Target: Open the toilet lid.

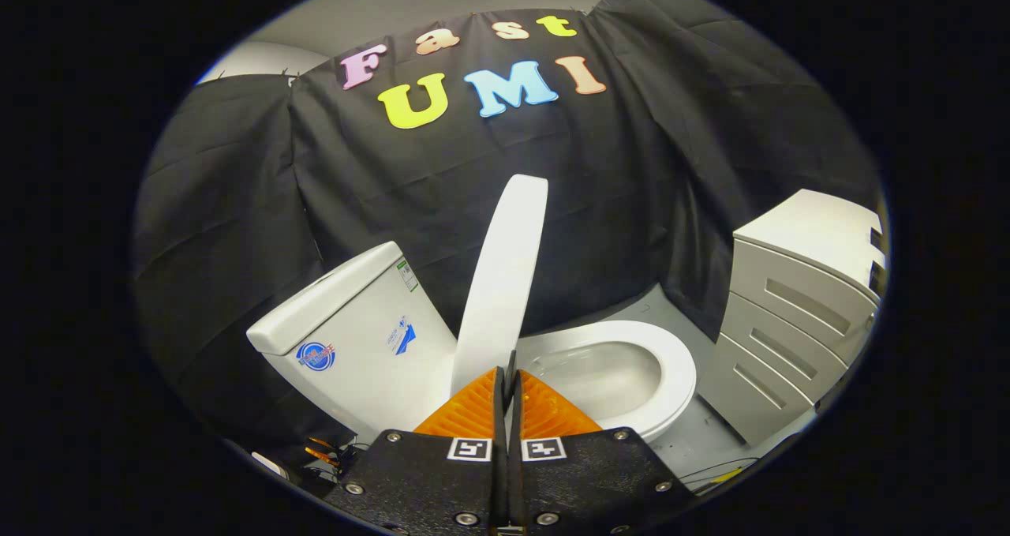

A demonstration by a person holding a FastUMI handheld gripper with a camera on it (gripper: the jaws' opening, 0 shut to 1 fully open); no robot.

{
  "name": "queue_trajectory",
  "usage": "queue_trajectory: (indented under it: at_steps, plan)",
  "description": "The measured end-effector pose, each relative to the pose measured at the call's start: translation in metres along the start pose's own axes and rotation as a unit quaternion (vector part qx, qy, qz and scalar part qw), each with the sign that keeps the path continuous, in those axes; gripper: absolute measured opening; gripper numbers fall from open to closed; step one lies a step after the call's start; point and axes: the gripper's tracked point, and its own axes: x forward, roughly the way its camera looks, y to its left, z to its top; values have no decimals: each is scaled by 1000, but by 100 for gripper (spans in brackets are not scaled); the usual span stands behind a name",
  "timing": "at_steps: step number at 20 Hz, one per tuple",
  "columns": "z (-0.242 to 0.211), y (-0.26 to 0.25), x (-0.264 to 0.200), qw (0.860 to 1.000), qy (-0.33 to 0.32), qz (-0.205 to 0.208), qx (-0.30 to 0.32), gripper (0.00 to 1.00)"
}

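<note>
The white toilet lid (505, 275) stands raised, close to upright, with its edge turned toward me. It rises just beyond my fingertips and leans toward the tank (355, 323) on its left. To the right of the lid the seat ring (680, 366) and the bowl (607, 374) lie uncovered. My gripper (510, 374) is low in front of the lid's base, its orange fingers (465, 414) pressed together with only a thin slit between them. Nothing shows between the pads.
A white cabinet with drawers (797, 307) stands right of the toilet, a narrow strip of grey floor (702, 441) between them. Black cloth (237, 204) hangs behind and to the left. Cables (327, 453) lie on the floor near the tank.
</note>
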Motion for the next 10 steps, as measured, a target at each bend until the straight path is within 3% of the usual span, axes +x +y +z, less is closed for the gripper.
queue_trajectory:
  at_steps: [10]
  plan:
    - [10, 51, 1, 997, -16, 27, -63, 0]
